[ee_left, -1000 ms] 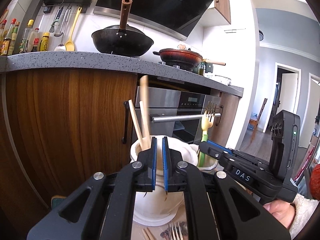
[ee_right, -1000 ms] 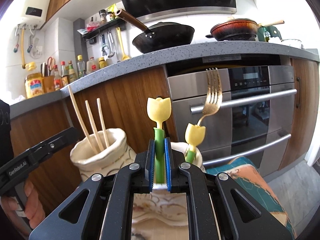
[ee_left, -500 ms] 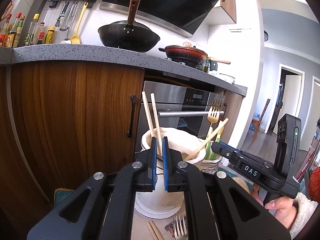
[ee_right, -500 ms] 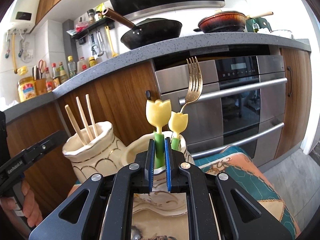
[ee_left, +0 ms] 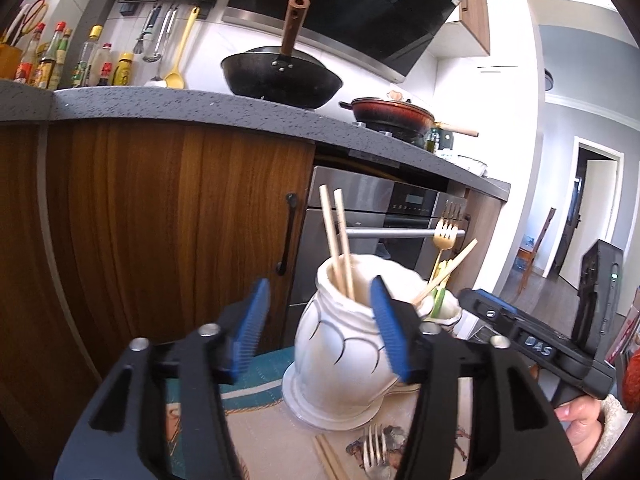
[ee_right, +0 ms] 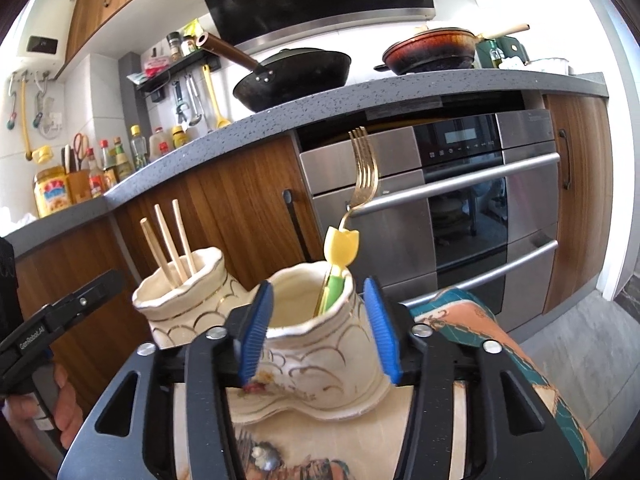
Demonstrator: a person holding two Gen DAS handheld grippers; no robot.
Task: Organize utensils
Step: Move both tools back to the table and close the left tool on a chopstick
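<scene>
Two cream ceramic holders stand on a patterned mat. The left holder (ee_left: 340, 344) (ee_right: 184, 300) holds three wooden chopsticks (ee_left: 338, 240) (ee_right: 172, 236). The right holder (ee_right: 316, 344) (ee_left: 444, 308) holds a gold fork (ee_right: 362, 172) and tulip-handled utensils (ee_right: 340, 248). My left gripper (ee_left: 320, 328) is open and empty, just in front of the left holder. My right gripper (ee_right: 318, 332) is open and empty, its fingers either side of the right holder. A loose fork (ee_left: 376, 448) and chopsticks (ee_left: 328, 456) lie on the mat.
Wooden cabinets (ee_left: 160, 220) and a steel oven (ee_right: 460, 208) stand close behind the mat. A wok (ee_left: 280, 76) and a red pan (ee_left: 392, 112) sit on the grey counter above. The other hand-held gripper (ee_left: 532, 340) shows at the right.
Both grippers opened. The left one let go of a chopstick, which now stands in the left holder. The right one let go of the tulip utensil, which now sits in the right holder.
</scene>
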